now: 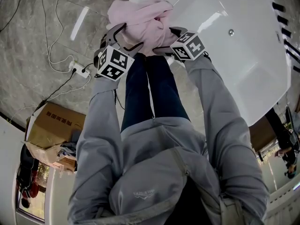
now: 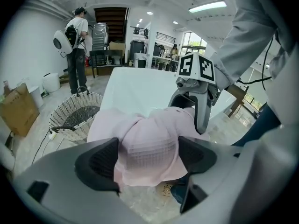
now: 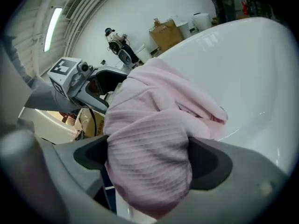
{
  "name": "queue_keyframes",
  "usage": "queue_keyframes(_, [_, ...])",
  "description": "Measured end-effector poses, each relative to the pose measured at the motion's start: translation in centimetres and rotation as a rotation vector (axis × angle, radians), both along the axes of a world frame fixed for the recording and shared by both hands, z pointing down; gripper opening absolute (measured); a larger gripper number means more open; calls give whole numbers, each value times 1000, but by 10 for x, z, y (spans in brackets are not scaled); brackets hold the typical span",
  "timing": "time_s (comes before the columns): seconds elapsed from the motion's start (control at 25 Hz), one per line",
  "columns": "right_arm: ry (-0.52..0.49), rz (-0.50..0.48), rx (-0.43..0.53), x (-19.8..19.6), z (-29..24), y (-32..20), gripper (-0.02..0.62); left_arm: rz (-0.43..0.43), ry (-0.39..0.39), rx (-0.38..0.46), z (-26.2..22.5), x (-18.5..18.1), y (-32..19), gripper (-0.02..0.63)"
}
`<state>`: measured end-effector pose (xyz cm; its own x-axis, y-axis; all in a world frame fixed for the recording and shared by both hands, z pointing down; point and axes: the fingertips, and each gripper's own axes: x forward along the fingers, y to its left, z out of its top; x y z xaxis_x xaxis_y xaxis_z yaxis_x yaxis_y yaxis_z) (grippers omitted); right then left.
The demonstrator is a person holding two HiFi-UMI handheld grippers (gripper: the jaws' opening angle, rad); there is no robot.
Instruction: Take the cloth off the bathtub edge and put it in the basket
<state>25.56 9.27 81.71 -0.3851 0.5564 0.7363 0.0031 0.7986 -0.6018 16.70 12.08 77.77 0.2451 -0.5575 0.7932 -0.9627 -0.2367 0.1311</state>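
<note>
Pink cloth (image 1: 140,18) heaped on rim at end of white bathtub (image 1: 234,55), one fold hanging past edge. Left gripper (image 2: 148,157) jaws spread wide, cloth bunched between pads and filling gap. Right gripper (image 3: 148,157) likewise spread wide around ribbed fold of same cloth, from opposite side. No squeeze visible on either. White wicker basket (image 2: 74,113) on floor beside tub.

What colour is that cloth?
The cloth is pale pink with a ribbed weave, clearest in the right gripper view.
</note>
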Motion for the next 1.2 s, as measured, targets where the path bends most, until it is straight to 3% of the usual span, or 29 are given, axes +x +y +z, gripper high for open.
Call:
queue_keyframes(0.12, [-26, -50, -2, -2, -4, 7, 485, 46, -6, -18, 0, 3, 2, 383])
queue_keyframes(0.28, [-82, -160, 70, -6, -15, 13, 376, 116, -18, -47, 1, 9, 7, 383])
queue_keyframes(0.56, [-179, -202, 171, -7, -45, 10, 216, 98, 32, -69, 2, 29, 16, 383])
queue_keyframes(0.72, [-261, -214, 112, -16, -83, 21, 177, 52, 83, -80, -4, 42, 19, 382])
queue_keyframes(0.92, [-328, -276, 79, -20, -134, 33, 163, -62, 167, -7, -36, 46, 12, 376])
queue_keyframes(1.2, [-430, -271, 83, -24, -208, 35, 160, -76, 117, 96, -116, 45, 13, 222])
